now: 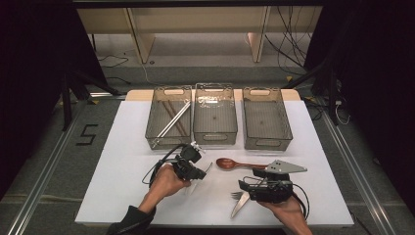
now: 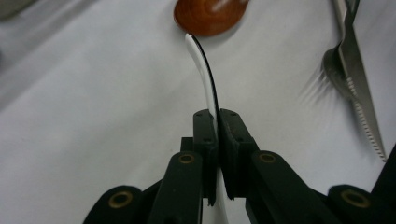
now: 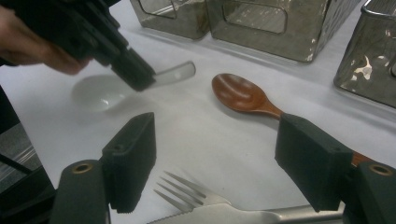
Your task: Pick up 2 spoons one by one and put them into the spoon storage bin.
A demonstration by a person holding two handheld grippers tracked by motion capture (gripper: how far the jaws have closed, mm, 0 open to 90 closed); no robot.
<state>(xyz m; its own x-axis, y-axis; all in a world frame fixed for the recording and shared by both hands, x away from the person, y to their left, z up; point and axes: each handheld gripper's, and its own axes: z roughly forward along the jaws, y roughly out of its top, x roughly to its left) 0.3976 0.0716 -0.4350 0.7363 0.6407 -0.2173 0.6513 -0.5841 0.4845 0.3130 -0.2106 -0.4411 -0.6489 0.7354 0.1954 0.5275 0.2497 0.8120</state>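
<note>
White spoon (image 3: 109, 91): light, stiff, glossy, likely slippery plastic. Left hand-held gripper (image 2: 216, 122) clamped on thin handle edgewise; slip risk. Right hand-held gripper (image 3: 219, 161) wide open, empty.

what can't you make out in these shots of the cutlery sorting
- White spoon: in the right gripper view the left gripper covers its middle.
- Wooden spoon: handle end hidden behind the right gripper.
- Knife: handle cut off by the left gripper view's top edge.
</note>
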